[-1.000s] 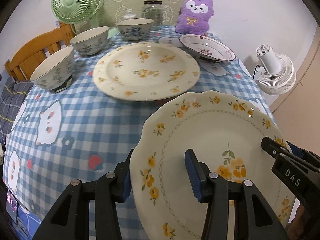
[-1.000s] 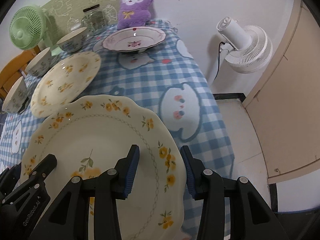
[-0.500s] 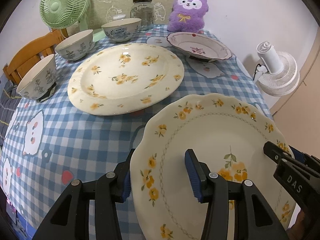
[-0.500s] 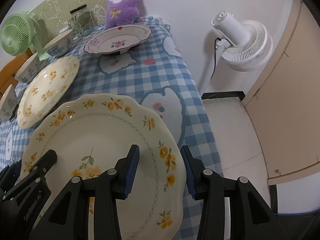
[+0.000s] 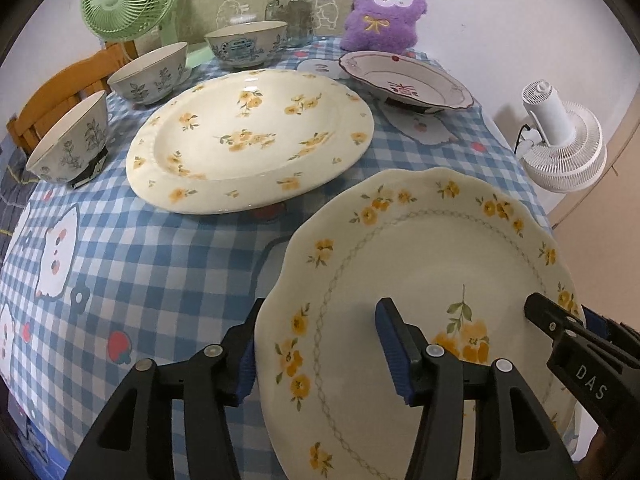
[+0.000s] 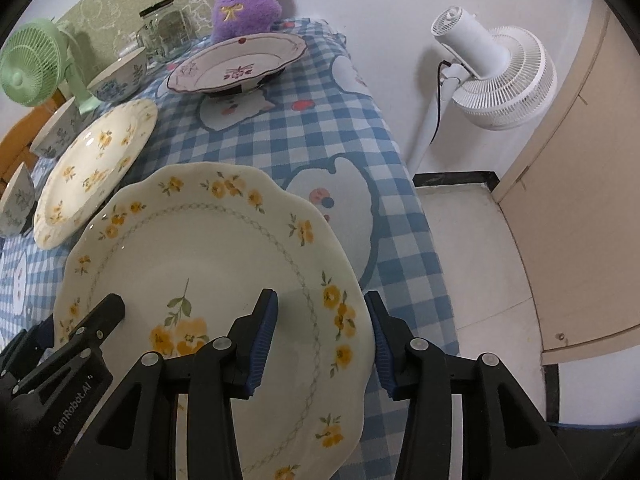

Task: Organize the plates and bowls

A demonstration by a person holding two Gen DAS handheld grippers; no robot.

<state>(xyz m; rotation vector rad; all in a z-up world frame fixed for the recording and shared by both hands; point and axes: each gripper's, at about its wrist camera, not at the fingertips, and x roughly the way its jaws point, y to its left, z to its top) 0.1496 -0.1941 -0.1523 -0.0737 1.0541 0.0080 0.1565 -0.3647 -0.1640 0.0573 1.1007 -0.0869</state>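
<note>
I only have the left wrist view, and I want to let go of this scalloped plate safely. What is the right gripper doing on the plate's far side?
Observer: The right gripper straddles the right rim of the scalloped plate, with one finger over its face and one outside the edge. Its jaws are opening.
Operator: How near is that rim to the table's edge?
Observer: Some checked tablecloth shows beyond the rim, then the tiled floor.
Operator: Anything standing down there?
Observer: The white fan stands there on a pole, by the wall.
</note>
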